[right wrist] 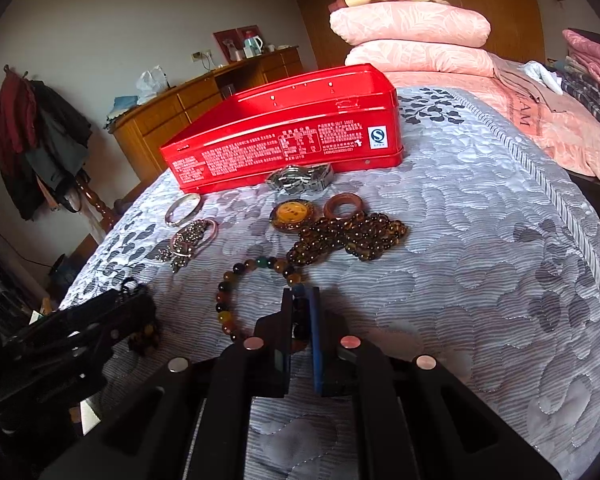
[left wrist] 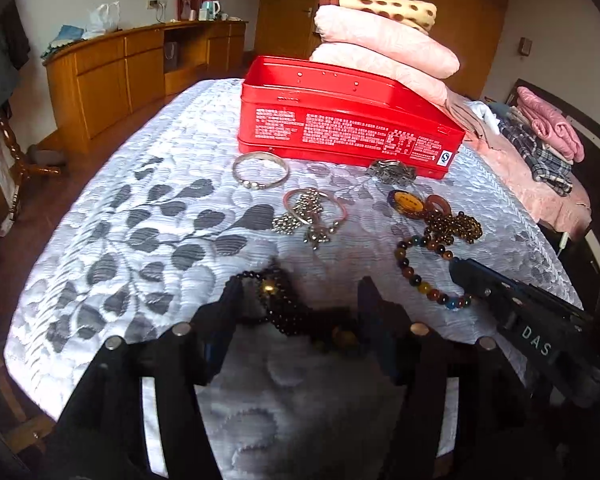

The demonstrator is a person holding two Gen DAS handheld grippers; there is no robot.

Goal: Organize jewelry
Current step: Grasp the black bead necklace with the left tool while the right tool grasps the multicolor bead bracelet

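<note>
Bed with pale quilted coverlet (left wrist: 148, 216), grey leaf pattern. Lying on it: open red rectangular tin box (left wrist: 340, 120); plain silver bangle (left wrist: 260, 170); steel-link wristwatch (right wrist: 300, 178) touching the box front; pink bangle tangled with silver bead chain (left wrist: 312, 214); amber oval pendant (right wrist: 293, 215); brown wooden ring (right wrist: 343, 206); heap of brown bead strands (right wrist: 352, 236); multicoloured round-bead bracelet (right wrist: 252, 280); black bead strand (left wrist: 276, 300). Folded pink quilts (left wrist: 384, 48) behind the box.

Glossy red metal tin (left wrist: 348, 128) on quilted, matt cloth bedspread (left wrist: 148, 216).

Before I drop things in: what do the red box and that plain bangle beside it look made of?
The red box looks like thin painted metal, a glossy tin with rolled rim and printed side. The bangle looks like polished silver-coloured metal; whether it is real silver cannot be told.
</note>
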